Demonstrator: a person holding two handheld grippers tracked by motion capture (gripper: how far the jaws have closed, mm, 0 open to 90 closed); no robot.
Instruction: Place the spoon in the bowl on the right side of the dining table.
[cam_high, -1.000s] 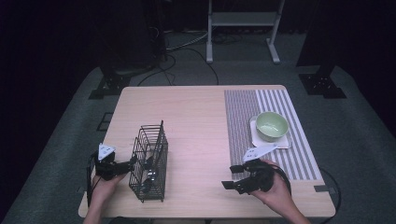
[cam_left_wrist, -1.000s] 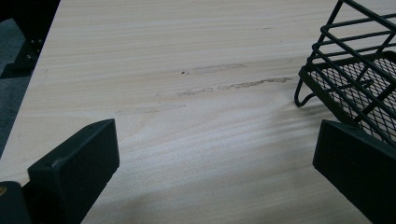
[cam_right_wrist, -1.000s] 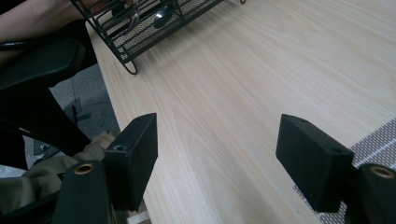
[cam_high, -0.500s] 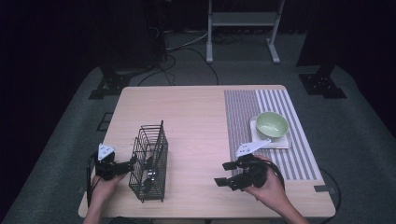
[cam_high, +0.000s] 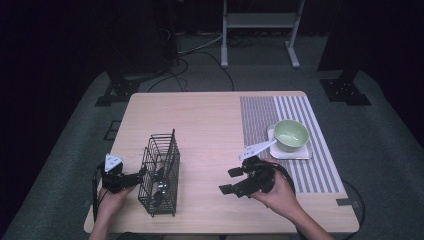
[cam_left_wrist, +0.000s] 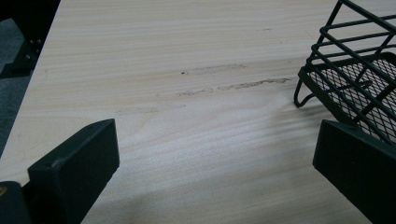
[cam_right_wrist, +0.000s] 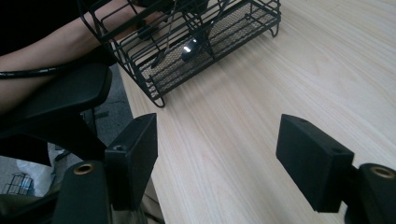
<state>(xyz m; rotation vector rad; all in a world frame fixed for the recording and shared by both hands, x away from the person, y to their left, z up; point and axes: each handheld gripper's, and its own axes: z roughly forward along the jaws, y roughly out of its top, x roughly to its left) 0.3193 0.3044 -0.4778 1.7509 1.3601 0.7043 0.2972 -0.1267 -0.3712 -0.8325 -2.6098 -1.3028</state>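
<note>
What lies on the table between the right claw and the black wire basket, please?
Nothing: in the high view, bare wood separates the right claw from the wire basket; the right gripper view shows the same.

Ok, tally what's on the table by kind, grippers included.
Black wire basket: 1
Green bowl: 1
White square plate under it: 1
Striped mat: 1
Grippers, left gripper and right gripper: 2
Total: 6

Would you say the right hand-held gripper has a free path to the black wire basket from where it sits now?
Probably yes: the right hand-held gripper is open and faces the wire basket, with bare table between them.
</note>
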